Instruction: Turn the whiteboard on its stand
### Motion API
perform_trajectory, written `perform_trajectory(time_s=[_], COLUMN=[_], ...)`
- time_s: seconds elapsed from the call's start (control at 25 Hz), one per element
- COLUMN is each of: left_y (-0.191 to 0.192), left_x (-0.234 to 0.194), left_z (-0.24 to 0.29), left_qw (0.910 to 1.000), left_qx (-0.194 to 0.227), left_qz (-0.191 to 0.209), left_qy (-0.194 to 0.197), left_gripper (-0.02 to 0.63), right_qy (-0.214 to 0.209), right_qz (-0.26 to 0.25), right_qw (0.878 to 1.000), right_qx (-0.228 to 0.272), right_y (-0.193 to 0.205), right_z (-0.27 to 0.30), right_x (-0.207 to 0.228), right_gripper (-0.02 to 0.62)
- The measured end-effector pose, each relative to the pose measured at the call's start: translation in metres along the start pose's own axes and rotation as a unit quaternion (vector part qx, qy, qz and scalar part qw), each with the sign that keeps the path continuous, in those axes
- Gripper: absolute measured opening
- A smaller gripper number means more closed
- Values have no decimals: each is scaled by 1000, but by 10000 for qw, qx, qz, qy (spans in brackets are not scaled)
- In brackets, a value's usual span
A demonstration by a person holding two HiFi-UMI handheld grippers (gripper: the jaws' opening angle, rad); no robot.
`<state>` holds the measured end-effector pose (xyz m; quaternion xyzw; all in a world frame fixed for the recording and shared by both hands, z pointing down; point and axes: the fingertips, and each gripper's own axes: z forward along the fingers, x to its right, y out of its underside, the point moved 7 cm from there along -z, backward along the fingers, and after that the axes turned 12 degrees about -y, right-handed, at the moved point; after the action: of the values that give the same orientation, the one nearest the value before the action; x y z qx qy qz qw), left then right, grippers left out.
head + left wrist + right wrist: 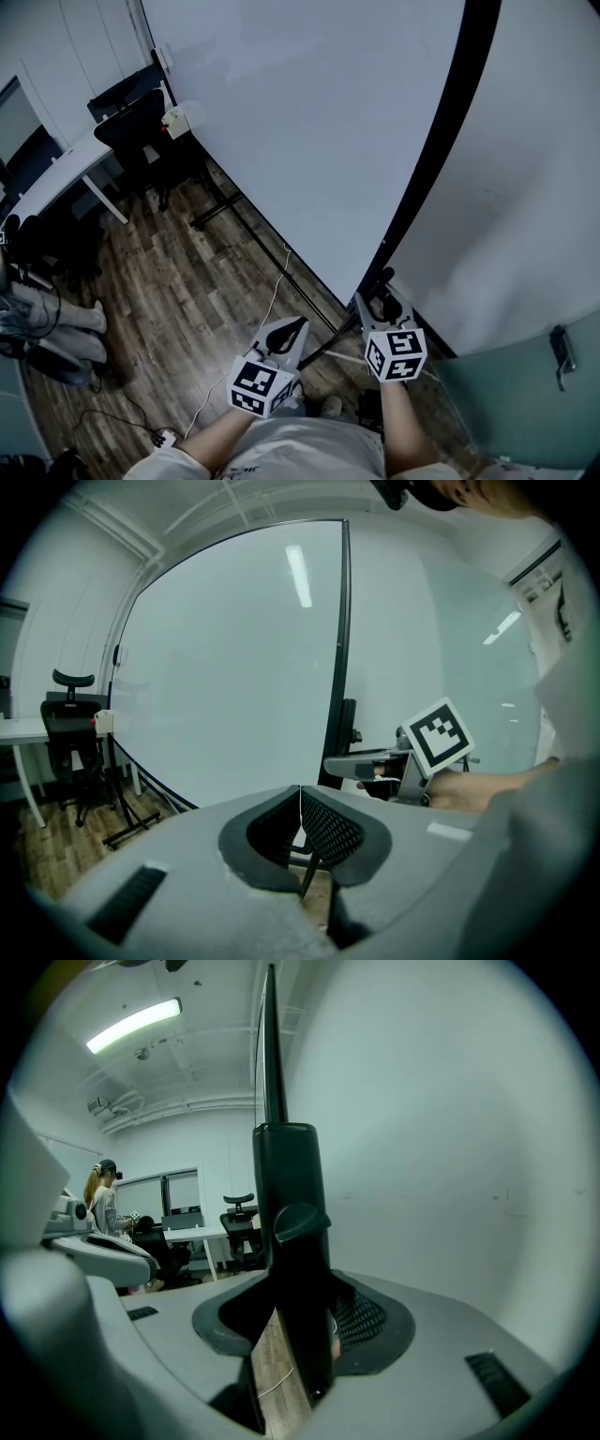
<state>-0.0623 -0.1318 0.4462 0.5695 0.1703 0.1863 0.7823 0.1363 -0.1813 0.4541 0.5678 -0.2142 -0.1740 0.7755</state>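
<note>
The big whiteboard (309, 141) stands on a black stand, its black side frame (441, 141) running down to a post with a knob (384, 289). My right gripper (367, 305) is at that post; in the right gripper view the black post (286, 1204) fills the gap between the jaws, which are shut on it (300, 1326). The board shows edge-on above it. My left gripper (289, 328) hangs lower left, apart from the board, its pads (323, 827) pressed together on nothing. The left gripper view shows the white board face (234, 667).
A black office chair (131, 127) and a white desk (56, 173) stand at the far left. The stand's foot (216, 211) and a white cable (272, 300) lie on the wood floor. A white wall (525, 187) is close on the right. A person (101, 1199) stands far back.
</note>
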Motion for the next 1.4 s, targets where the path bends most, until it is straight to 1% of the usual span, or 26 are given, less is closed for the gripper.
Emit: perform_trajectory(time_s=[0.2,0.4,0.6,0.76,0.88,1.08,1.4], left_y=[2,3,3,1,3,3,5], left_x=[4,7,14,19,24,25,31], left_z=[-4,-3,-3,-2,1,2,-1], left_qw=[10000,10000,10000,9999,10000,9999,9998], left_qx=[-3,-10,24,28,43,56,73], left_qz=[-5,-46,-21,-121,-68,-65,-93], left_qy=[-51,-87,-15,41,51,58,136], left_gripper=[12,12,12,12,12,12,12], right_qy=[3,-99,-117,-127,-161,-98,-9], right_qz=[9,-14,-1,40,35,-190,-98], right_qw=[10000,9999,9999,9999,9999,9996,9997], right_qx=[12,-6,14,12,-27,-206,-216], right_y=[3,8,8,7,10,8,12], right_z=[-14,-24,-22,-20,-20,-22,-44], right_x=[-3,-6,-8,-9,-5,-8,-17], right_gripper=[181,182,183,183,182,181,181])
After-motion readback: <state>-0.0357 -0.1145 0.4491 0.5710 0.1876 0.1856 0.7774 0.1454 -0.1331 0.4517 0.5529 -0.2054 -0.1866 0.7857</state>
